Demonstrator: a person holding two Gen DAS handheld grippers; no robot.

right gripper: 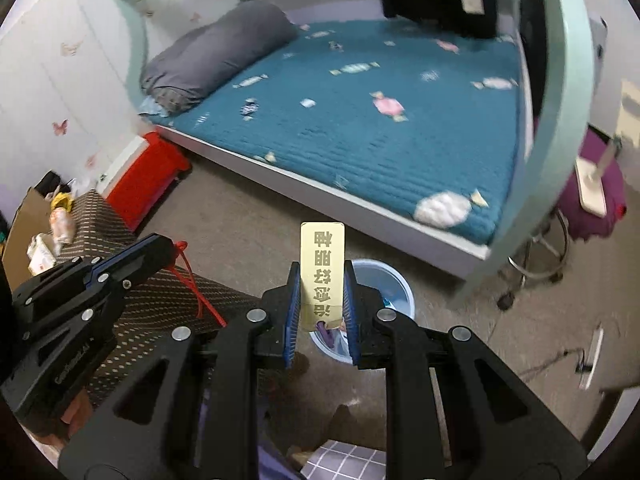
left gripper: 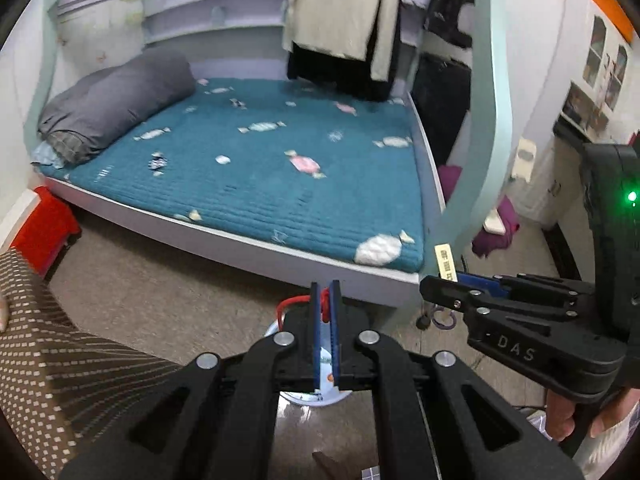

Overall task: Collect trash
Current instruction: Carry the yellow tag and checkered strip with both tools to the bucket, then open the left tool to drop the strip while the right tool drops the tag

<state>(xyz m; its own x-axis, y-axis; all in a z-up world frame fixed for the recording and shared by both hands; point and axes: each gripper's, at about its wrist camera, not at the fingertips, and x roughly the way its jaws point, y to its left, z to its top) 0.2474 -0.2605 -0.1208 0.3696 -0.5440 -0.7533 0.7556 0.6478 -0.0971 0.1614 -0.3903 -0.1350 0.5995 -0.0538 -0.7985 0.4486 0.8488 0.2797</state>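
Both pieces of trash were already picked up, but neither had yet gone into the pale blue bin (right gripper: 380,280) on the floor by the bed (right gripper: 360,128); dropping them in was what remained, judging by how things stood.

The right gripper (right gripper: 320,312) was clenched on a yellow card (right gripper: 322,256) with printed characters, which stuck up between its pads, directly over the bin's near rim as that camera saw it.

The left gripper (left gripper: 326,320) was clamped tight on a red string (left gripper: 296,302), whose loop hung out just to one side of the jaws. The bin (left gripper: 324,396) lay beneath and behind its fingers, mostly hidden.
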